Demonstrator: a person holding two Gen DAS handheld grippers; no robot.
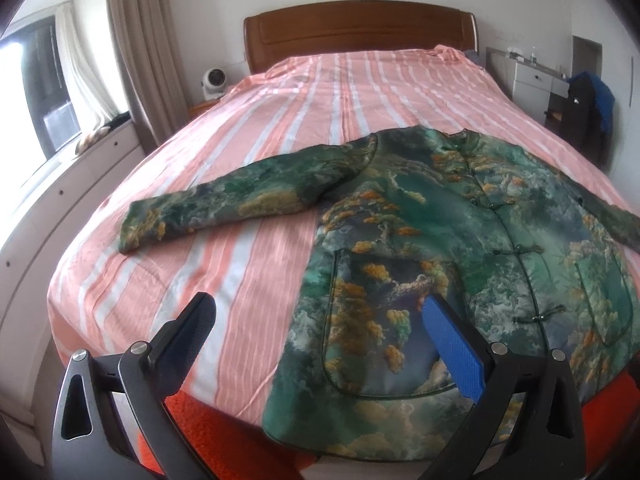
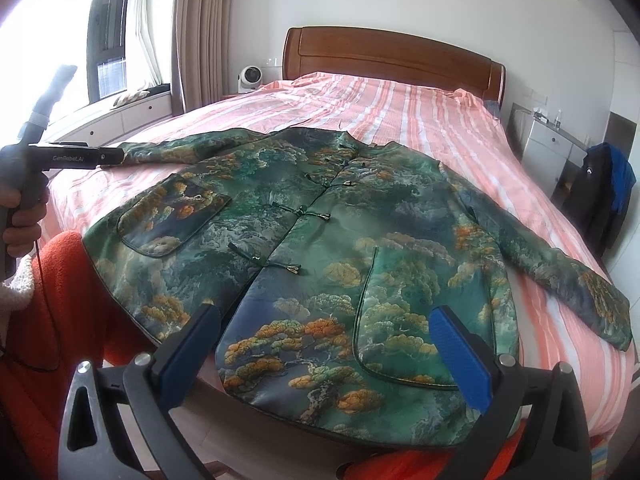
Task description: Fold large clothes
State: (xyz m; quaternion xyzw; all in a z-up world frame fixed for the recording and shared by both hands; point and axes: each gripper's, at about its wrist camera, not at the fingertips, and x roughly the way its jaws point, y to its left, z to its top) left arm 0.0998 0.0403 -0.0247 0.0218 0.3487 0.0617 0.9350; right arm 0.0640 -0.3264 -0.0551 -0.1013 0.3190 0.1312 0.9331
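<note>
Item: jacket (image 2: 320, 240), flat on bed (image 1: 260, 128), hem nearest us, collar far. Our left gripper (image 1: 320, 328) and right gripper (image 2: 324, 336) spread, empty, above hem.

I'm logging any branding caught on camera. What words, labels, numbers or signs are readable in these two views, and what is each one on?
"GenRobot.AI": white print on the dark bar of the left gripper, seen in the right wrist view.
Nothing else reads: the jacket carries only a tree and cloud pattern, the striped bedsheet has no text, and the small items on the white cabinet are too small to make out.
</note>
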